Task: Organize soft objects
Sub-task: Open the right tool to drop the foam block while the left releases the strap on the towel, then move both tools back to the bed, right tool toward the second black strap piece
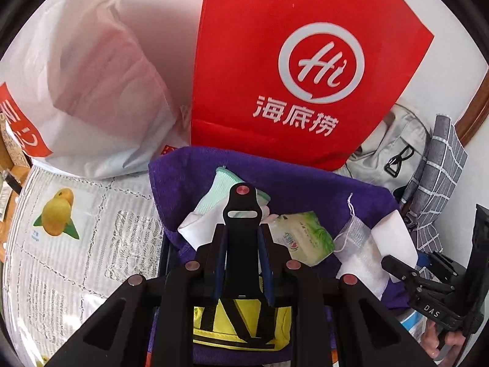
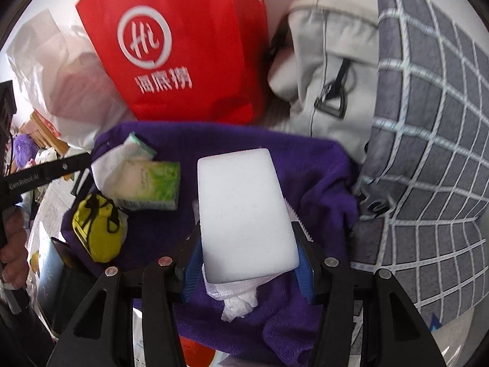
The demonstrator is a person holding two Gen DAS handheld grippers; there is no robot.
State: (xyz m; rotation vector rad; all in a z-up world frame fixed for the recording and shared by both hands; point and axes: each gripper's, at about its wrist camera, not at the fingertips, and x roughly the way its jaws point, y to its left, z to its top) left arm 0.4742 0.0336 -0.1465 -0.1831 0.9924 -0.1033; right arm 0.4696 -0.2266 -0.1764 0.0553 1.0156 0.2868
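Purple towel [image 2: 305, 168] covers the bench's middle, where the right tool [image 2: 249, 232] grips a white sponge [image 2: 244, 214] above it, the left tool [image 1: 243, 211] is closed empty, and the squashy sponge could slip loose.

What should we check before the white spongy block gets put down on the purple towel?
1. Right tongs shut on the white rectangular foam block: ok.
2. Left tongs shut, holding nothing: ok.
3. Bare patch of purple terry towel beside the block: ok.
4. Green tissue pack apart from the block: ok.
5. White mesh pouch under the block, out of the way: not ok.
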